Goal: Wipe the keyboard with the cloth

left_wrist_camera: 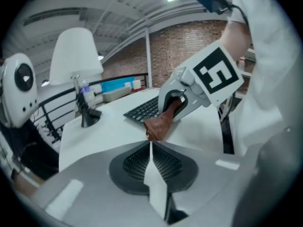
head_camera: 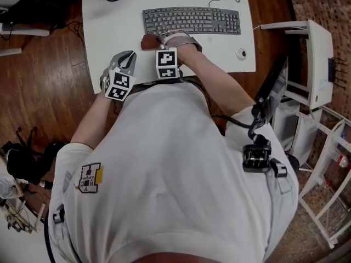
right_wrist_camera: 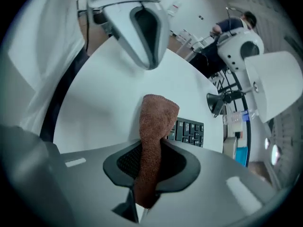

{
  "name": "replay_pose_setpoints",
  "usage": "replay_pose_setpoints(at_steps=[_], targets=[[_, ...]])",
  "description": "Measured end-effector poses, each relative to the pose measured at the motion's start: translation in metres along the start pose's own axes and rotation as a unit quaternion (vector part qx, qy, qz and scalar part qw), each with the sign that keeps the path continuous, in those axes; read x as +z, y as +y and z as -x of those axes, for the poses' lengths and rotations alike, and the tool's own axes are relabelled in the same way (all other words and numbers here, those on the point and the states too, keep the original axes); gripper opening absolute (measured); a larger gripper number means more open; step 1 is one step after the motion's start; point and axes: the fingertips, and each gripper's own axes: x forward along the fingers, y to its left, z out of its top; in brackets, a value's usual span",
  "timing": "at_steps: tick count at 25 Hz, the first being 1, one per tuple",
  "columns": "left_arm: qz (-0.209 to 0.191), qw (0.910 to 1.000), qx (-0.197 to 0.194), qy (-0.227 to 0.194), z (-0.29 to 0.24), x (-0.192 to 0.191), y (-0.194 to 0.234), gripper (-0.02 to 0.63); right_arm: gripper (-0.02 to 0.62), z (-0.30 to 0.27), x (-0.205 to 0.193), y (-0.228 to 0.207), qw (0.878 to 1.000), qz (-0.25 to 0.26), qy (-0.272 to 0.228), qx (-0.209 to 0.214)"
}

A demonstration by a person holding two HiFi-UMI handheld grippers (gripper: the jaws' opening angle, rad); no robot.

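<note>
**Cloth pinched at the keyboard's near left corner**

In the head view the person's white shirt (head_camera: pixel 175 163) is hiding the near edge of the white desk (head_camera: pixel 109 32). In the right gripper view the brown cloth (right_wrist_camera: pixel 154 126) is covering most of the keyboard (head_camera: pixel 192 21). The right gripper (head_camera: pixel 158 39) is pointing steeply down, pinching the cloth just off the keyboard's near left corner. Whether cloth and keys are touching is unclear. The left gripper (head_camera: pixel 128 55) is hovering over the desk's near left corner, angled down, its jaws pressed together on nothing.
</note>
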Motion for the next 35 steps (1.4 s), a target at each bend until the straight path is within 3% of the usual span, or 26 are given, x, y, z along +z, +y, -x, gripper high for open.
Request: replay_pose_setpoints(at_steps=[4,6,9,11,14,17,21,25,27,29,32,35], targets=[[-0.125,0.9896,-0.053,-0.048,-0.009,0.051,-0.034,0.0,0.078,0.004,-0.017,0.013,0.999,0.034,-0.016,0.003],[-0.154,0.9842,-0.08,-0.036,-0.027,0.057,-0.052,0.0,0.078,0.003,-0.019,0.019,0.999,0.043,-0.028,0.001],[-0.164,0.9798,-0.112,0.023,-0.05,0.041,-0.063,0.034,0.08,0.002,-0.017,0.023,0.997,0.047,-0.051,-0.016],[-0.155,0.9796,-0.118,0.048,-0.057,0.031,-0.065,0.037,0.08,0.002,-0.017,0.022,0.997,0.039,-0.067,-0.029],[-0.136,0.9835,-0.107,0.055,-0.06,0.027,-0.064,0.037,0.11,0.005,-0.018,0.02,0.995,0.002,-0.092,-0.035],[-0.121,0.9868,-0.092,0.056,-0.062,0.029,-0.066,0.037,0.18,0.012,-0.035,0.022,0.991,-0.069,-0.111,-0.023],[-0.099,0.9917,-0.073,0.039,-0.061,0.037,-0.068,0.037,0.195,0.028,-0.075,0.028,0.973,-0.194,-0.127,-0.015],[-0.034,0.9988,-0.026,-0.023,-0.04,0.041,-0.063,0.077,0.155,0.039,-0.105,0.048,0.945,-0.298,-0.135,-0.008],[0.013,0.9994,-0.002,-0.031,-0.031,0.033,-0.062,0.077,0.132,0.04,-0.118,0.061,0.937,-0.324,-0.132,-0.005],[0.046,0.9988,0.013,-0.013,-0.025,0.017,-0.065,0.077,0.133,0.038,-0.124,0.074,0.934,-0.334,-0.13,0.002],[0.06,0.9976,0.024,0.024,-0.023,-0.008,-0.072,0.077,0.102,0.036,-0.119,0.083,0.933,-0.333,-0.136,0.004],[0.053,0.9971,0.031,0.044,-0.027,-0.016,-0.076,0.062,0.011,0.035,-0.114,0.089,0.934,-0.328,-0.142,0.002]])
